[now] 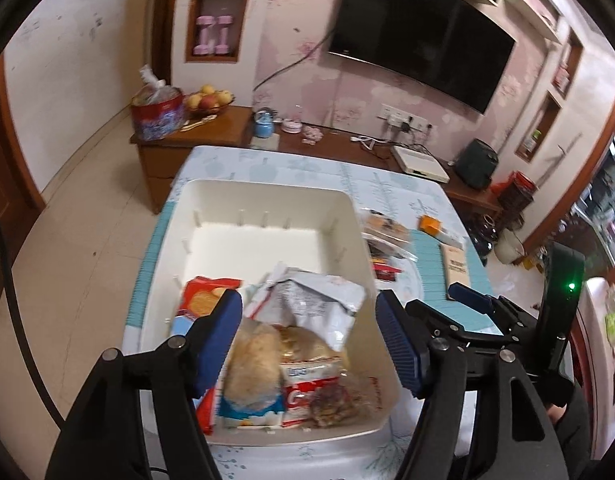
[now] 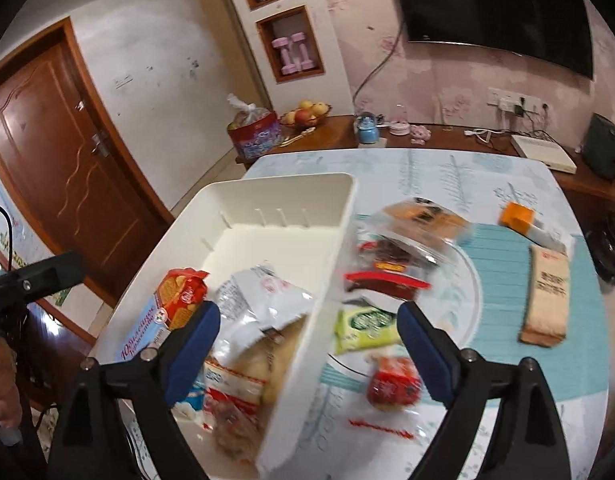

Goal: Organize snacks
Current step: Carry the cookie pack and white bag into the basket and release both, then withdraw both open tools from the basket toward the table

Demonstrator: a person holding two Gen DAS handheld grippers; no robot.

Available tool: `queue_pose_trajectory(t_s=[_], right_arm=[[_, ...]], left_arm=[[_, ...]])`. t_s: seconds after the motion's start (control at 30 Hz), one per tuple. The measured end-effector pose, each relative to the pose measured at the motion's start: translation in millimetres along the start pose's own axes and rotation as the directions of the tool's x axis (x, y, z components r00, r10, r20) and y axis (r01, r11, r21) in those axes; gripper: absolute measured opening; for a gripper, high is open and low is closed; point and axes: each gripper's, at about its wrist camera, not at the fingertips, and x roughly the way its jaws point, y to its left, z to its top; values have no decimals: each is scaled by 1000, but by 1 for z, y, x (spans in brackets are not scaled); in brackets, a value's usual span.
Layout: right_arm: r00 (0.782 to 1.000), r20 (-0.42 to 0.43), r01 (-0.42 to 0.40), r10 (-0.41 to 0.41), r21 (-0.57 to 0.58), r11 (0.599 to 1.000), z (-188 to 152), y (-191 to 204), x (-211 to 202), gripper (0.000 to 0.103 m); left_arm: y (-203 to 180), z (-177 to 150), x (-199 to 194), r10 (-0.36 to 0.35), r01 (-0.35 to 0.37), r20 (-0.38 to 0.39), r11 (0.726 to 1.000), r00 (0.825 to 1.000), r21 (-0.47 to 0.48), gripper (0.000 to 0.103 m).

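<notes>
On the table (image 2: 447, 176), towards its left side, stands a white bin (image 1: 267, 196) holding a heap of snack packets at its near end; its far half is bare. Leftmost in the heap is a biscuit pack (image 2: 179, 300) in red and pale blue, leaning against the bin's left wall. Next to it lies a crumpled silver bag (image 1: 319, 300), resting on top of a clear bag of pale round cakes (image 1: 251, 364), with a red and white packet (image 1: 307, 392) just beside those. The left gripper (image 1: 309, 338) hangs above this heap with its jaws apart, blue pads clear of the packets and nothing between them. Right of the bin, loose snacks lie on a white plate (image 2: 473, 284) set on a teal mat (image 2: 503, 248): a blurred orange and black packet (image 2: 423, 216) at the far side, dark red packets (image 2: 387, 264) nearer, then a green packet (image 2: 363, 326) and a red wrapped sweet (image 2: 391, 386) closest. The right gripper (image 2: 309, 348) hovers over the bin's right wall, jaws spread wide and empty. Further right on the mat sit a small orange box (image 2: 517, 216) and a long tan biscuit pack (image 2: 545, 300), well apart from the bin
</notes>
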Motion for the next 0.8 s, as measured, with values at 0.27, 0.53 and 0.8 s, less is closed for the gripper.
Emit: queue_pose_trajectory(t_s=[0.27,0.53,0.8], right_arm=[[999,19,31,-34,126,992,-17,-49,-29,94],[997,21,71,-77,203,976,-35,-92,-50,95],[987,28,140,-156,299,944,-43,-137,-57,95]], left_arm=[[-50,1,1,-28,30,-27,996,999,85,70],[-100,18,15,-66,88,-113,975,991,205,71],[-143,62,51,-37,101,-210,948,977,302,71]])
